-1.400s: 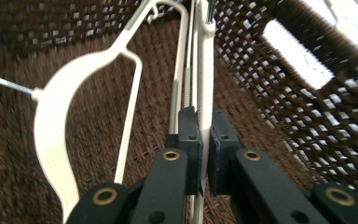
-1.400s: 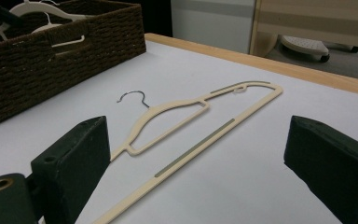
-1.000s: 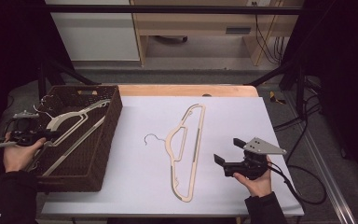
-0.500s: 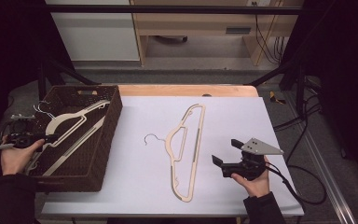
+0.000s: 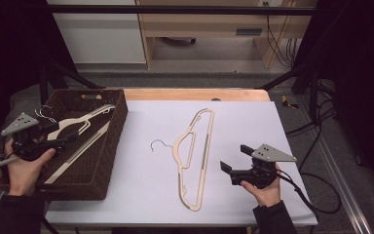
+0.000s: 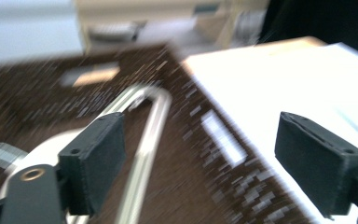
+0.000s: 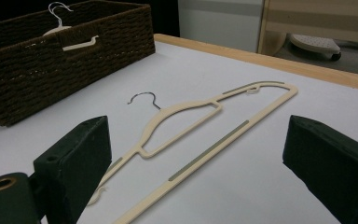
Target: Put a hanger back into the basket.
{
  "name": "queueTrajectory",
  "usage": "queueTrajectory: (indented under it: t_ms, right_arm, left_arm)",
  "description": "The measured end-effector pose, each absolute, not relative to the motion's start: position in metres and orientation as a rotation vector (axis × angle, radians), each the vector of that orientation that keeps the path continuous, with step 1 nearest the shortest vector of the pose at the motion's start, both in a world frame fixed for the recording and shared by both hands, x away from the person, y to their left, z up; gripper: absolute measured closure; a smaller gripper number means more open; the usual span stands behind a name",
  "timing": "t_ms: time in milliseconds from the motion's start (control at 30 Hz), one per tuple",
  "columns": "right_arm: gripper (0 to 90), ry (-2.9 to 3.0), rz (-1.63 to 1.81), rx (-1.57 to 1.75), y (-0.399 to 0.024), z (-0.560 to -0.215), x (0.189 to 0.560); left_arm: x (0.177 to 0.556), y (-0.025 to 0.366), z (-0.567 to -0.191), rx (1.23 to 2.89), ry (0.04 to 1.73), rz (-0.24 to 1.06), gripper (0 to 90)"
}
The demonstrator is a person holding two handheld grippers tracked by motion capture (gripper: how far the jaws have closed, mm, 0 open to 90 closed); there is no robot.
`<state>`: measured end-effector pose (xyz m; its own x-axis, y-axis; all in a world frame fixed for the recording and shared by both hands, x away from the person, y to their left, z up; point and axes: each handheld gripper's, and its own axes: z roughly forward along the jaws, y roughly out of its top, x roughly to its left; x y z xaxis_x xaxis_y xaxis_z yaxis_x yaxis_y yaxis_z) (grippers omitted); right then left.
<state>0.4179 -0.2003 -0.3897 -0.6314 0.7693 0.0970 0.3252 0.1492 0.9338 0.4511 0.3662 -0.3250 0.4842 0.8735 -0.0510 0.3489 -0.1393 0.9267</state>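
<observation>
The table [image 5: 253, 117] has a white top with a wooden strip along its far edge. A dark woven basket [image 5: 108, 146] sits at its left end. Just right of the basket a cream hanger [image 5: 195, 156] lies flat, apparently clear of it.

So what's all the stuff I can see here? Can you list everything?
Hanger on table: one, cream, metal hook, lying flat mid-table.
Hangers in basket: at least two, cream, overlapping.
Basket: one, dark brown wicker, table's left end.
Table: one, white top, wooden far edge.
Left gripper: one, black, jaws open with nothing between, just been opening, above the basket.
Right gripper: one, black, jaws open, right of the table hanger.
</observation>
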Motion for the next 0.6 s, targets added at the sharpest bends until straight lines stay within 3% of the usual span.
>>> queueTrajectory:
  t_ms: [233, 600]
  right_arm:
    - [11.0, 2.056, 1.5, 1.022, -0.183, -0.388, 0.417]
    - [11.9, 2.192, 1.465, 1.006, -0.132, -0.403, 0.418]
  left_arm:
    - [0.431, 0.314, -0.327, 1.683, 0.87, 0.592, 8.5]
    - [0.425, 0.268, -0.357, 1.699, 0.808, 0.493, 5.9]
